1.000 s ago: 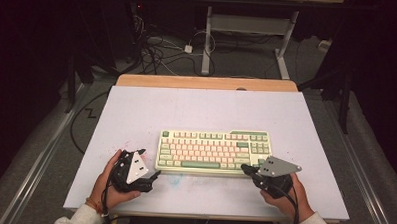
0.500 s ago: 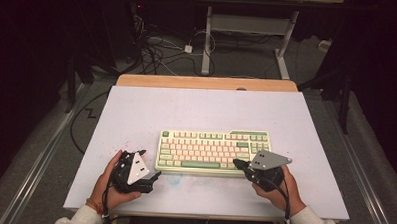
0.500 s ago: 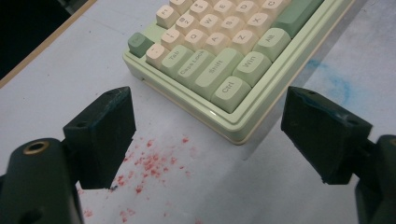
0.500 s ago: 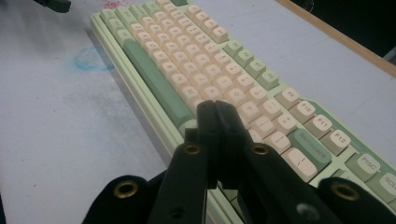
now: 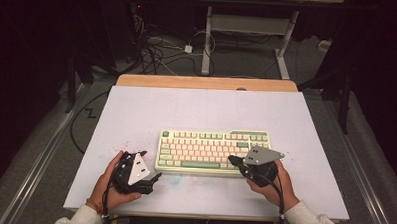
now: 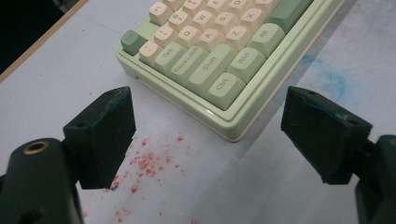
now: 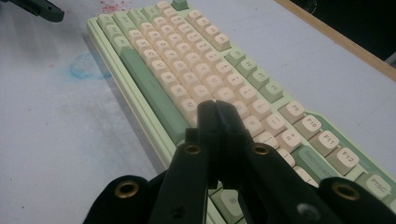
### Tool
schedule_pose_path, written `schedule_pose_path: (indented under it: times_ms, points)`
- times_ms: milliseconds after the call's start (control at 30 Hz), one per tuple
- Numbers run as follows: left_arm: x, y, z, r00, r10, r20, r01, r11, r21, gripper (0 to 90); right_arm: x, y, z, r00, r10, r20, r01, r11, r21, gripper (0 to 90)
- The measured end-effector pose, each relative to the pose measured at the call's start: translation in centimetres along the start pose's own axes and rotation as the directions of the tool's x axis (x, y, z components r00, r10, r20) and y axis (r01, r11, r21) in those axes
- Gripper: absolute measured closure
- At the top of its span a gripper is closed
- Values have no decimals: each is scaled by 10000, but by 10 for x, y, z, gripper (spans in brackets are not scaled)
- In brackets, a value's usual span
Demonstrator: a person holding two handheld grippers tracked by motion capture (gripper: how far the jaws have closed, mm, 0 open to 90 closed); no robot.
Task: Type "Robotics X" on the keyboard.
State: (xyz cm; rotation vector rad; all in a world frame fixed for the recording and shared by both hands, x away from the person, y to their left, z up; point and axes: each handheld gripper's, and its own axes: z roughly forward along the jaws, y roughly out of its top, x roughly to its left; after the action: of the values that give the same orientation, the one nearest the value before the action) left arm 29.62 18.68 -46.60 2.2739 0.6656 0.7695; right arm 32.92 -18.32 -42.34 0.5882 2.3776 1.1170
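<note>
- High view: right gripper (image 5: 233,160), jaws closed on nothing, sits over the keyboard (image 5: 212,151) keys.
- Left gripper (image 5: 151,166), jaws wide open, rests beside the keyboard's corner.

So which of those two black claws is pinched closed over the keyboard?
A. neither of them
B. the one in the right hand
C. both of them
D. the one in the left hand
B: the right gripper has its two jaws pressed together with nothing between them, over the keys of the keyboard, while the left gripper stands wide open beside the keyboard's corner.
</note>
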Motion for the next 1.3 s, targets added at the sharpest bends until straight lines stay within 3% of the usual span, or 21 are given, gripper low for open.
schedule_pose_path:
  times_ms: [633, 733, 767, 900, 967, 1067, 1167, 1300]
  points:
    - [-4, 3, 2, 9999, -113, 29, 114, 9999, -54, 187, 2, 6, 13, 9999, -77, -77, 78, 9999, 136, 900]
    - [-4, 7, 2, 9981, -569, 247, 578, 9976, -376, 217, 3, 7, 14, 9999, -120, -118, 122, 9998, 176, 900]
    - [-4, 9, 3, 9969, -714, 322, 729, 9961, -487, 235, 3, 6, 14, 9998, -119, -137, 121, 9998, 185, 900]
    - [-9, 21, 7, 9969, -546, 558, 583, 9960, -675, 434, 4, 6, 15, 9998, -168, -139, 171, 9996, 224, 900]
    - [-8, 29, 11, 9924, -666, 1038, 750, 9941, -788, 593, 4, 6, 14, 9998, -173, -121, 176, 9996, 222, 900]
    - [-10, 42, 17, 9867, -519, 1543, 665, 9936, -913, 777, 3, 5, 14, 9998, -147, -103, 149, 9997, 217, 900]
    - [-13, 51, 25, 9812, -413, 1886, 574, 9951, -807, 855, 2, 5, 12, 9999, -119, -54, 120, 9997, 211, 900]
    - [-16, 56, 38, 9776, -351, 2074, 459, 9978, -475, 867, -1, 3, 9, 10000, -63, 0, 63, 9998, 197, 900]
